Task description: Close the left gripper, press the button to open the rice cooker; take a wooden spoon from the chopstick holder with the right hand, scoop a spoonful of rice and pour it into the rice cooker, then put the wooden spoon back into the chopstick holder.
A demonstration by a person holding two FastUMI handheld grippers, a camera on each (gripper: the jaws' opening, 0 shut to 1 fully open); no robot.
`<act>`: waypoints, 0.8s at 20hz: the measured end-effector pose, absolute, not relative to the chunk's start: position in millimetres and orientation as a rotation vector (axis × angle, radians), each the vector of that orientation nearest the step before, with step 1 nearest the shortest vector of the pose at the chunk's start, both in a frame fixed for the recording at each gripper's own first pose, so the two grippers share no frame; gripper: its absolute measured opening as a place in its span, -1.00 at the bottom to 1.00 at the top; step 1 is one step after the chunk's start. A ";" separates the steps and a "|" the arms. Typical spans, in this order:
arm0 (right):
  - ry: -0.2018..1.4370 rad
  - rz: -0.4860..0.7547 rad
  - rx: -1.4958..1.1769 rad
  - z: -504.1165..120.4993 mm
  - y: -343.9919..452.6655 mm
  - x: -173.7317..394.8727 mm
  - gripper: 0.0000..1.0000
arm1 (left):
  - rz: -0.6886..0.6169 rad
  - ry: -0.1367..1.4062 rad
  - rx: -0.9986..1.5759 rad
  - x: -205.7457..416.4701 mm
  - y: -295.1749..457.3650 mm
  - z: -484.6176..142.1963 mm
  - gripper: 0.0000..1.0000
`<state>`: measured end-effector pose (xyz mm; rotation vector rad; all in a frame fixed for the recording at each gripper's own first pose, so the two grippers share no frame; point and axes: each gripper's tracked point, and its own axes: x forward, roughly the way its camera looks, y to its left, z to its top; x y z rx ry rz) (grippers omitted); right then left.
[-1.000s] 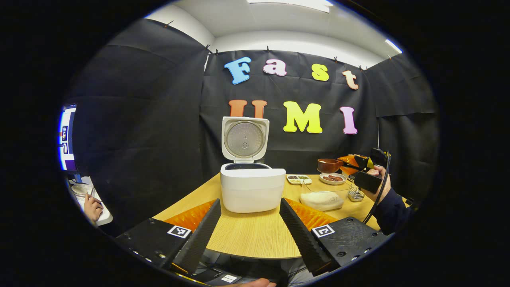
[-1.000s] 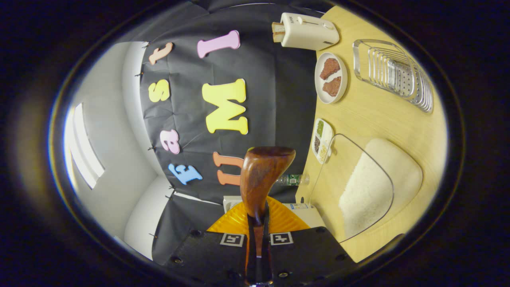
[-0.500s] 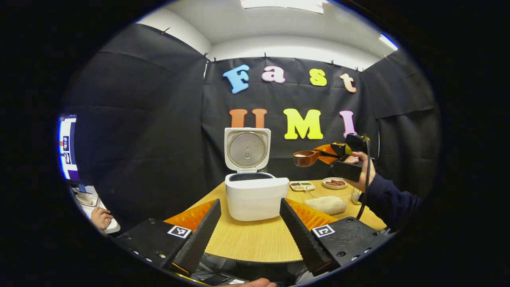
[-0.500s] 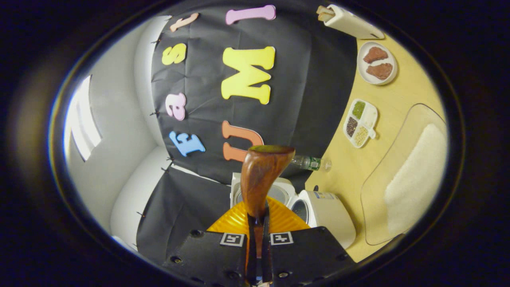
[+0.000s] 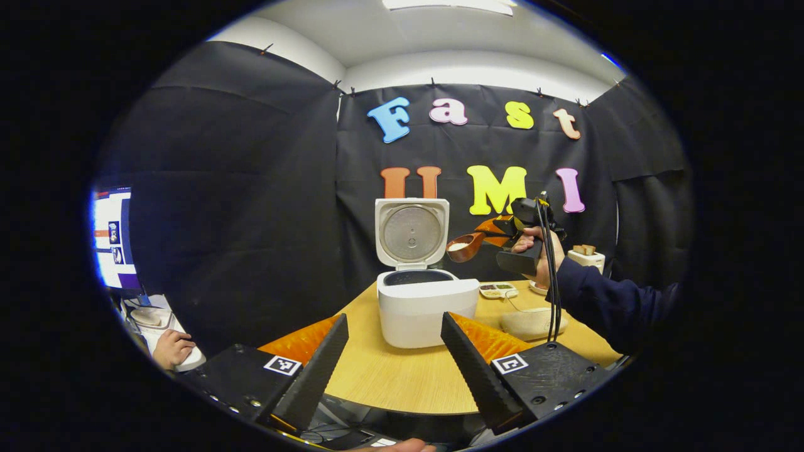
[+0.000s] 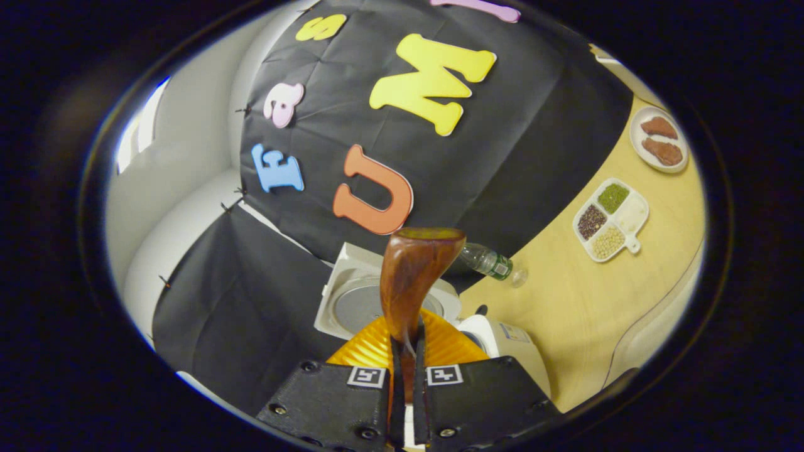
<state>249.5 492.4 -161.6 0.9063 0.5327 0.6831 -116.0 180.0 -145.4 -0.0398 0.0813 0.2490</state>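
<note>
The white rice cooker stands on the wooden table with its lid raised upright. My left gripper hangs open near the table's front edge, well short of the cooker. A hand holds my right gripper in the air just right of the lid. It is shut on the handle of the wooden spoon, whose bowl carries white rice above the cooker's right rim. In the right gripper view the spoon sticks out from my right gripper, rolled sideways, with the cooker lid behind it.
A clear container of rice sits right of the cooker, with a divided tray of grains, a plate of meat and a toaster behind. A water bottle lies by the wall. Another person's hand rests at far left.
My right gripper has lifted the spoon from the rice container and carried it left, up to the open cooker. My left gripper stays open, its view drifting slightly.
</note>
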 end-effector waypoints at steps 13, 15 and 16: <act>0.486 0.679 0.304 -194.5 578.1 273.1 -0.79 | 0.315 0.111 -0.061 -115.3 202.5 -163.2 0.89; 0.458 0.696 0.220 -193.0 585.0 271.2 -0.79 | 0.312 0.101 -0.067 -116.3 203.2 -161.5 0.90; 0.440 0.698 0.181 -191.3 587.3 269.8 -0.78 | 0.307 0.092 -0.071 -115.6 201.6 -160.0 0.89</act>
